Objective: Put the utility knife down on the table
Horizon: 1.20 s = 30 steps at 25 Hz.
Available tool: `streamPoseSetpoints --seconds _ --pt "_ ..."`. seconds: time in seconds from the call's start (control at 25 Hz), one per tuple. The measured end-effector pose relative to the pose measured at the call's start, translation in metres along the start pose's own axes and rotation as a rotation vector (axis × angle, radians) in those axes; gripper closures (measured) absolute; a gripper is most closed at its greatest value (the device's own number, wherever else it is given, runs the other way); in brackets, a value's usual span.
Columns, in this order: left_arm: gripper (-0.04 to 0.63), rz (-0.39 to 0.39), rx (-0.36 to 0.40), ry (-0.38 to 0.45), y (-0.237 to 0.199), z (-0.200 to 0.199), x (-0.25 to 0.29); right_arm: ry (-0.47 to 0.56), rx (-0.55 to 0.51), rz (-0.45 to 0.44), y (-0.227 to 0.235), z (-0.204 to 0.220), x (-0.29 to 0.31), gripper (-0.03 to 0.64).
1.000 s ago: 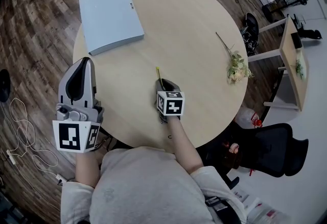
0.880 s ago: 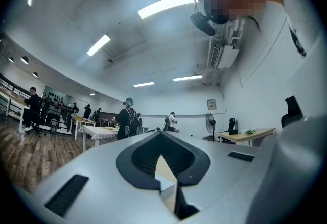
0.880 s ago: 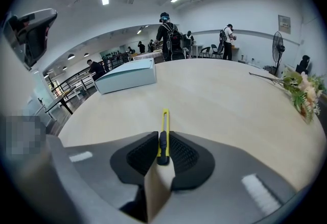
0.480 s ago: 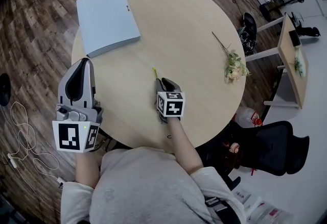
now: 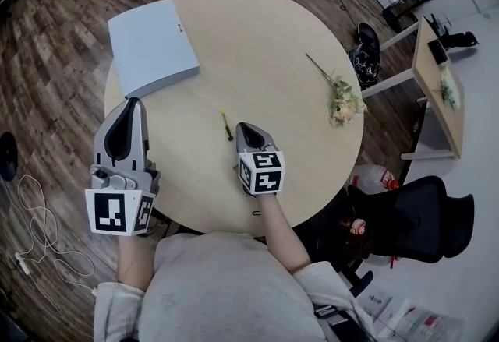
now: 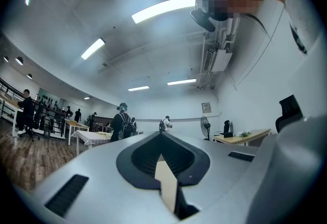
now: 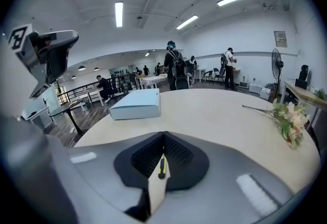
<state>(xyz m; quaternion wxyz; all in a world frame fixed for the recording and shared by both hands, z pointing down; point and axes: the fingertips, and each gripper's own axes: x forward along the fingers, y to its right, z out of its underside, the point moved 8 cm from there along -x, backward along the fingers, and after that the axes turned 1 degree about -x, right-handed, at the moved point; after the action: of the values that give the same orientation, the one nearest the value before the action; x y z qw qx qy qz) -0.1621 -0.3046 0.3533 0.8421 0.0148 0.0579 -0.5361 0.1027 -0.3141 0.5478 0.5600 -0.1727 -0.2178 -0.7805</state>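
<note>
Released since a second ago, the slim yellow-and-black utility knife [image 5: 225, 125] lies on the round pale wooden table [image 5: 281, 60], at eleven o'clock from the right gripper [image 5: 245, 128]. The task looks done; that gripper and the left gripper [image 5: 130, 103] both have their jaws together, holding nothing.

Looks like a big open-plan office or lab space. Long ceiling strip lights [image 7: 118, 14], rows of desks with people [image 7: 175, 72] standing around them, a standing fan [image 7: 276, 65], a black office chair [image 5: 425, 227] and loose cables [image 5: 39, 216] on the wood floor [image 5: 47, 60] by the round table [image 5: 296, 44].
</note>
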Motion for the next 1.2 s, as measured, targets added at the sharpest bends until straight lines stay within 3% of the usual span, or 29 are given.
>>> streamPoseSetpoints --seconds 0.6,1.2 --pt "0.588 0.062 0.017 0.064 0.054 -0.031 -0.021 0.281 -0.037 0.020 0.001 -0.056 -0.108 0.606" --pt "0.588 0.064 0.047 0.128 0.106 -0.062 -0.068 0.492 -0.093 0.061 0.001 -0.084 -0.216 0.606"
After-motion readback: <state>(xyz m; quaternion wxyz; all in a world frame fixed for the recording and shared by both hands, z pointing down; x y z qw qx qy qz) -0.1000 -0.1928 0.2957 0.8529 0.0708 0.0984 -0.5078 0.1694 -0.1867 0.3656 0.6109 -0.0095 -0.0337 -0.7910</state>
